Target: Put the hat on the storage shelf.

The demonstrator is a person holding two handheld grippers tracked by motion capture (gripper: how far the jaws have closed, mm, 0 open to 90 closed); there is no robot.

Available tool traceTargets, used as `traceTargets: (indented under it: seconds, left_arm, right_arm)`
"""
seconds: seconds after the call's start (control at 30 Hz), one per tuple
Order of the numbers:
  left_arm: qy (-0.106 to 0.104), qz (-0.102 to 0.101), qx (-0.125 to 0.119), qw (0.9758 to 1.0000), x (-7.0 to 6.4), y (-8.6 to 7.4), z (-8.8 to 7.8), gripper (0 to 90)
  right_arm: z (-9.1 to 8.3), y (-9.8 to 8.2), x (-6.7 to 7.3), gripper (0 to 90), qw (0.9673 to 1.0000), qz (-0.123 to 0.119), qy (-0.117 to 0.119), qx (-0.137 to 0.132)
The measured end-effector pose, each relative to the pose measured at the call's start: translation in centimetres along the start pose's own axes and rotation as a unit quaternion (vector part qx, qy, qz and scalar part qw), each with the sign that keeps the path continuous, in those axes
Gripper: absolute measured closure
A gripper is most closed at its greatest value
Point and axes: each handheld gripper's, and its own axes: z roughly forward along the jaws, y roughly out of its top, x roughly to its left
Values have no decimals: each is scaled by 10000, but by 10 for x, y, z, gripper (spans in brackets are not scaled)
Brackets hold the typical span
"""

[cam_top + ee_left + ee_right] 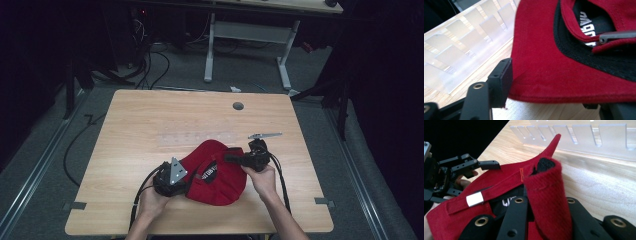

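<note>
A red cap [216,176] with a black lining lies upside down on the wooden table [150,115] near its front edge. My left gripper [189,177] is at the cap's left side. In the left gripper view its jaws stand wide apart, with the cap's red brim [564,72] lying across them and one fingertip [502,75] touching the brim's edge. My right gripper [229,158] is at the cap's right rear. It is shut on a folded piece of the cap's red back band [546,195]. A silver strap clip [474,199] sits on the band.
A clear plastic slotted rack [195,137] lies on the table just beyond the cap [579,135]. A small grey metal piece [265,135] rests to the right of it. A round cable hole [238,106] is near the far edge. Cables trail off the front.
</note>
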Motion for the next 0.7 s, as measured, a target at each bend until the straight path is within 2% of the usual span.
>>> traceTargets:
  seconds: [0.17, 0.37, 0.4, 0.47, 0.5, 0.57, 0.7]
  left_arm:
    - [-87, -77, 6, 9999, 0, 3, -1, 427]
    - [-284, -213, 80, 9993, -1, 14, -4, 494]
    - [-336, -266, 74, 9991, -1, 16, -6, 494]
    - [-453, -366, 72, 9983, 0, 20, -9, 542]
    - [-620, -473, 103, 9969, -1, 23, -12, 566]
    - [-764, -525, 115, 9956, -4, 27, -14, 623]
    - [-850, -386, 205, 9954, -8, 29, -18, 680]
  right_arm:
    - [0, 1, 2, 819, 10000, -16, -7, -16]
    - [-2, 2, 4, 819, 9999, -96, 21, -57]
    - [-2, 2, 4, 819, 9999, -96, 21, -57]
    - [-5, 2, 2, 809, 9998, -65, 167, -101]
    - [-6, 2, 1, 801, 9997, -57, 197, -138]
    - [-7, 2, 1, 789, 9995, -83, 220, -217]
    - [-5, 3, 0, 766, 9993, -147, 218, -274]
